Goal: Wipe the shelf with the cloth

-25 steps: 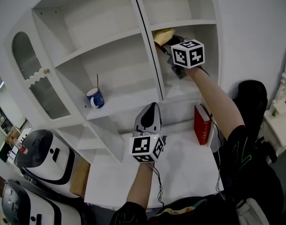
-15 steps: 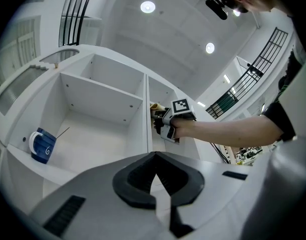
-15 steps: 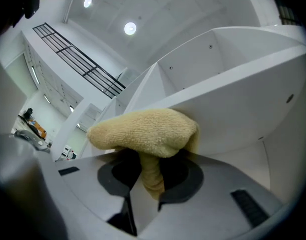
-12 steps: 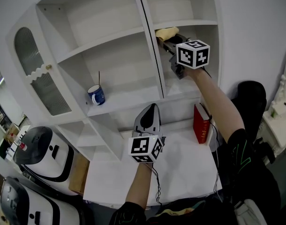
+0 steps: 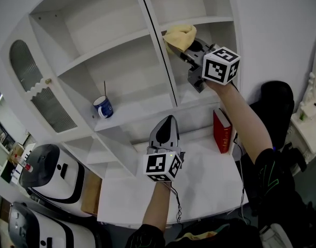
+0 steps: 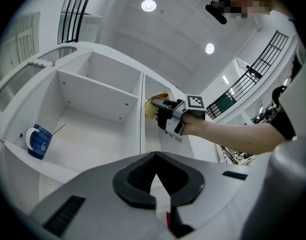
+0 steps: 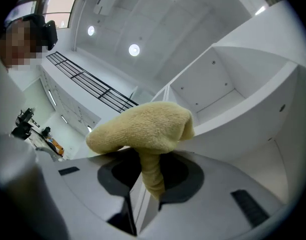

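Head view: the right gripper (image 5: 186, 49) had lifted the cloth (image 5: 178, 36) from under the shelf (image 5: 212, 20) to its front lip, just ahead of its tips. Left gripper view: the left gripper (image 6: 158, 181) hung closed, empty. Right gripper view: jaws pinched the soft, light cloth's twisted tail; a bunched-middle hold looked firmer.

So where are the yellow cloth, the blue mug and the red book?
yellow cloth (image 5: 178, 36): head view, middle of its bunched top.
blue mug (image 5: 104, 108): head view, its side wall.
red book (image 5: 222, 132): head view, its red cover.
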{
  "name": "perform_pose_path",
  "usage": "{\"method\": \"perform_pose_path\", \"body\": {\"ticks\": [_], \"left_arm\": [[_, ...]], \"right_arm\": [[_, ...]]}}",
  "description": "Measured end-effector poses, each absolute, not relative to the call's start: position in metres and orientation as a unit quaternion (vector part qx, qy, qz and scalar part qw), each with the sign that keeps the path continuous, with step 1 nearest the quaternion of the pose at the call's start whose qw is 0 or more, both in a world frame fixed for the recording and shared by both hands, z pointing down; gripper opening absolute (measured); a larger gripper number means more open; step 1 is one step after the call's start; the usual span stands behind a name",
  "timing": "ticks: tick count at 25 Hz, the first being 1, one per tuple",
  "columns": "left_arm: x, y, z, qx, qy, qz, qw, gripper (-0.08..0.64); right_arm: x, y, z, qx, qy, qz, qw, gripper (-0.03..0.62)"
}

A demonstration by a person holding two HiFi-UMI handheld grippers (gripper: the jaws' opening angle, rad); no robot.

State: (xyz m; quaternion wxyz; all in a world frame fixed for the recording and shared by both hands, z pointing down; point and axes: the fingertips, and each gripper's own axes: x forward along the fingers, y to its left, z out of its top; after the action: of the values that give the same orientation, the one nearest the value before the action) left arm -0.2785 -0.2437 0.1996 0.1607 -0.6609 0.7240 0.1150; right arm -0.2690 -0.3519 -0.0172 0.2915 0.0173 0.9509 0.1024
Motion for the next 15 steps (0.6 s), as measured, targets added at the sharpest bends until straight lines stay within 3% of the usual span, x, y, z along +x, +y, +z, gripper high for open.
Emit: {"method": "perform_pose_path", "body": {"ticks": [9, 15], "left_arm": [[-0.275, -0.248, 0.202, -0.661, 0.725, 0.115, 0.156, -0.003], [-0.271, -0.252, 0.197, -0.648, 0.736, 0.089, 0.175, -0.003]], "right_arm": [[-0.253, -0.371, 0.009, -0.016, 0.955, 0.113, 0.272, 0.104], [-0.266, -0.417, 0.036, -0.086, 0.969, 0.069, 0.222, 0.104]]}}
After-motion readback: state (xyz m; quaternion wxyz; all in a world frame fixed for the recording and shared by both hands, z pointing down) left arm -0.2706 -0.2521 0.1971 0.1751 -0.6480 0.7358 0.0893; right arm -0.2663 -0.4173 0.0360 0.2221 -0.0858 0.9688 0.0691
